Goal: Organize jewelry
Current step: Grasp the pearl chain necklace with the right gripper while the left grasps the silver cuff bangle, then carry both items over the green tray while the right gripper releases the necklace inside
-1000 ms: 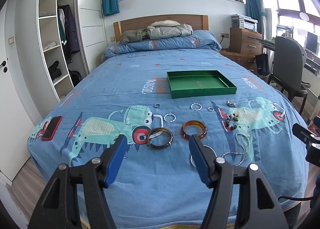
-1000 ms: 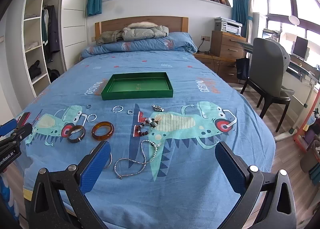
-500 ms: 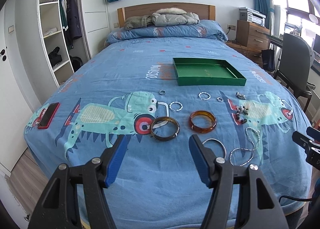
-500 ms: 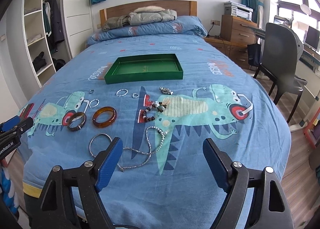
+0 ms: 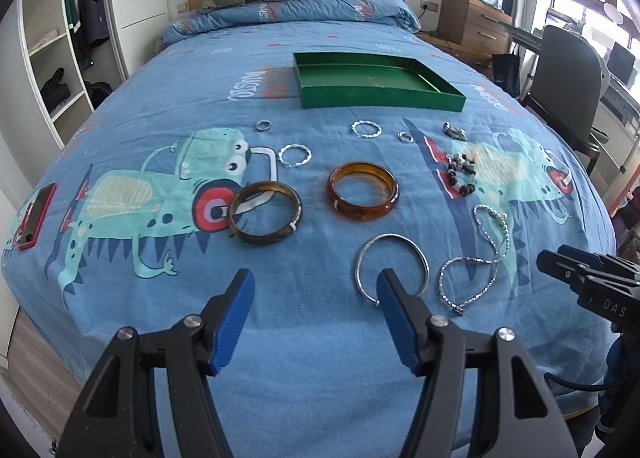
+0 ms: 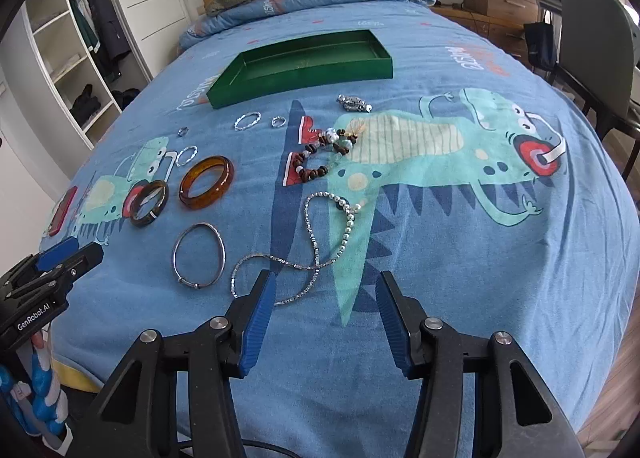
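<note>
In the left wrist view, the left hand-held gripper hung above the near edge of the bed, its blue fingers spread apart with nothing between them. Its right finger overlapped the near side of a thin silver bangle in the picture; whether they touched could not be told. Beyond lay a dark brown bangle and an amber bangle side by side, a silver chain necklace to the right, and a beaded bracelet farther back. A green tray sat farther up the bed, well apart from the jewelry. A red phone lay at the left edge.

In the right wrist view, the right hand-held gripper was also spread wide and held nothing, poised over the near loops of the silver chain necklace. The thin silver bangle lay just left of it, the amber bangle and dark brown bangle beyond.
</note>
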{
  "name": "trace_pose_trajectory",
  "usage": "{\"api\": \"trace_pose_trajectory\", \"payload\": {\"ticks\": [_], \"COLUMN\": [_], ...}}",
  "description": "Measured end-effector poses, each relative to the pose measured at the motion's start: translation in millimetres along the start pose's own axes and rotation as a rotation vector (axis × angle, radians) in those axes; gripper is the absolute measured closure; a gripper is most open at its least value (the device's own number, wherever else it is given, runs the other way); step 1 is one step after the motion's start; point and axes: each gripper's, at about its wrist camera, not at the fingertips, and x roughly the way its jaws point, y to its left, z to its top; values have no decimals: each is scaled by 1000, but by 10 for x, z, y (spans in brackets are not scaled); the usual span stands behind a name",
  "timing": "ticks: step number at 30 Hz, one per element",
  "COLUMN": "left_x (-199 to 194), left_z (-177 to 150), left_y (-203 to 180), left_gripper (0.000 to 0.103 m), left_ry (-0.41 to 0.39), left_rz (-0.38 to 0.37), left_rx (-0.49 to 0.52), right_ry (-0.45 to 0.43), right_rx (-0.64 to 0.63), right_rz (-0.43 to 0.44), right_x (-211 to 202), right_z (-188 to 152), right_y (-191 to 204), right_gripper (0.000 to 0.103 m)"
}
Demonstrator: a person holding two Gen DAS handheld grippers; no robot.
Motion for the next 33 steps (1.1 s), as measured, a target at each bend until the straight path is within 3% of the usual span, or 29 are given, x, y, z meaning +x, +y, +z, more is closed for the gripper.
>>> {"api": "trace_pose_trajectory", "payload": {"ticks": [5,10,19,22,23,24,26,33], "left_x": [327,675,1037,1069,1060,1055,1053,875], "left_z": [44,75,70,85,89,93,108,122], "left_y": [-121,-195,-271,-259,-263,-270,-306,-406], "left_gripper": [46,63,64,67,70,78,93,100], "left_ry": [70,145,204,205,199,192,182,132], "left_rz": [-34,-56,-28,-27,-23,-13,1,42], "left_rx": [31,34,48,35,33,38,60,121], "right_ry": [68,127,168,161,155,149,143,65], "right_rx": [21,39,2,-42,-48,-47,-24,-22], "right_rz": [31,38,18,-23,-34,-39,-30,17], "right_x": [309,584,915,959,960,959,939,668], "right_z": [95,165,250,244,246,250,262,223], "right_y": [-24,-62,-3,49,52,39,-17,-40], "right_gripper": [56,57,61,72,80,90,99,99]}}
